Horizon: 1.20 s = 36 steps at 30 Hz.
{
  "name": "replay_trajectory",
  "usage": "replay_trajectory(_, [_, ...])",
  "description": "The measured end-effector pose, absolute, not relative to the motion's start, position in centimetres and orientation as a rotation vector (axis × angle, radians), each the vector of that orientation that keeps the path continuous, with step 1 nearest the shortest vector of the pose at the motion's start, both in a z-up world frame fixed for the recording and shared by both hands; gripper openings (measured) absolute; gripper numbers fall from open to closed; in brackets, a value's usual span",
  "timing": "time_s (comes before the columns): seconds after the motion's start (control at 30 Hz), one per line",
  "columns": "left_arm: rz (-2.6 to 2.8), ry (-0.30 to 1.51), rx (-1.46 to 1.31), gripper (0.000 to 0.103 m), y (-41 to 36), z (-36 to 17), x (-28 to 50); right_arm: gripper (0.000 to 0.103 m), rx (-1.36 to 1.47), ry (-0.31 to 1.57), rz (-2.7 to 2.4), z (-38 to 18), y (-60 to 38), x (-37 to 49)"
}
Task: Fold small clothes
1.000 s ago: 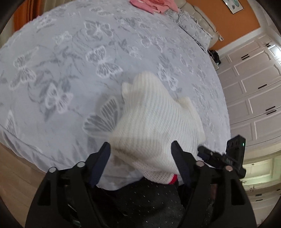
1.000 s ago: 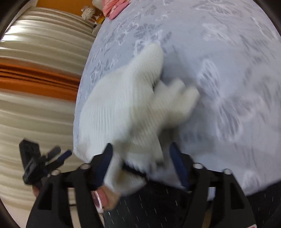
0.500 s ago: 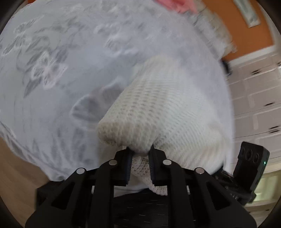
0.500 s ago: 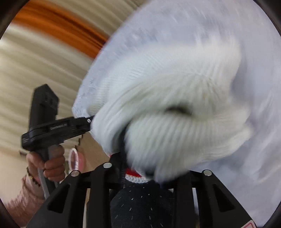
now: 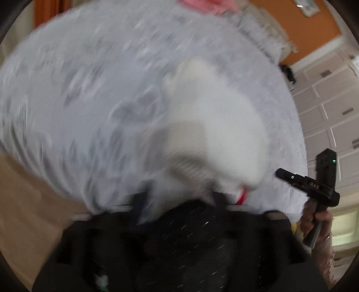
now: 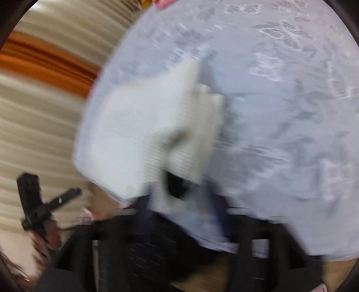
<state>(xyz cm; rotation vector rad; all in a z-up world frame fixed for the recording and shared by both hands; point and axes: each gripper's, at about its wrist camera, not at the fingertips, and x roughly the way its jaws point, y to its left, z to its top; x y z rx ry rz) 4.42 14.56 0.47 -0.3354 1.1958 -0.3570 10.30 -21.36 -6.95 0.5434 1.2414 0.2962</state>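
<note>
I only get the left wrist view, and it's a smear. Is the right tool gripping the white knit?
Observer: No. In the right wrist view the right tool has just been opening its jaws. They stand apart, and the near edge of the white knit lies between them, apparently unpinched.
Operator: Anything odd on that edge?
Observer: A dark gap shows under a fold there.
Operator: What's beyond the bed?
Observer: A beige striped curtain with an orange band.

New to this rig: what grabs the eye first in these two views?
The white knit garment, heaped near the close edge of the grey butterfly-print bedspread, fills the middle of both blurred views. In the left wrist view, a hand at the lower right grips the other black handle. A pink garment lies at the bed's far edge.
</note>
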Motion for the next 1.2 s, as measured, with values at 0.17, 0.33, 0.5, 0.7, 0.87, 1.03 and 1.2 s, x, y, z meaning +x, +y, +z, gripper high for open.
replay_trajectory(0.17, [-0.599,1.061,-0.1,0.091,7.4,4.3,4.6,0.018,0.59,1.323,0.41,-8.1,-15.3,15.1])
replay_trajectory(0.33, [-0.756,0.99,0.191,0.092,0.7,2.4,3.7,0.009,0.569,1.326,0.501,-5.4,-13.7,16.8])
replay_trajectory(0.5, [-0.769,0.981,0.313,0.091,-3.4,-1.5,4.3,0.009,0.626,1.33,0.548,-3.2,-13.8,18.3])
replay_trajectory(0.7, [-0.734,1.092,0.222,0.009,-3.2,-3.1,8.5,0.024,0.603,1.323,0.418,-3.9,-16.1,17.4])
replay_trajectory(0.87, [-0.655,0.999,-0.072,0.008,5.9,4.1,11.2,0.072,0.662,1.18,0.253,-4.5,-21.7,12.3])
replay_trajectory(1.03, [-0.567,0.96,-0.129,0.008,12.0,7.5,12.0,0.072,0.809,1.354,0.255,-13.4,-19.7,12.1])
replay_trajectory(1.2, [-0.522,0.944,-0.118,0.008,14.0,8.4,11.7,0.018,0.86,1.434,0.382,-16.5,-14.3,16.1])
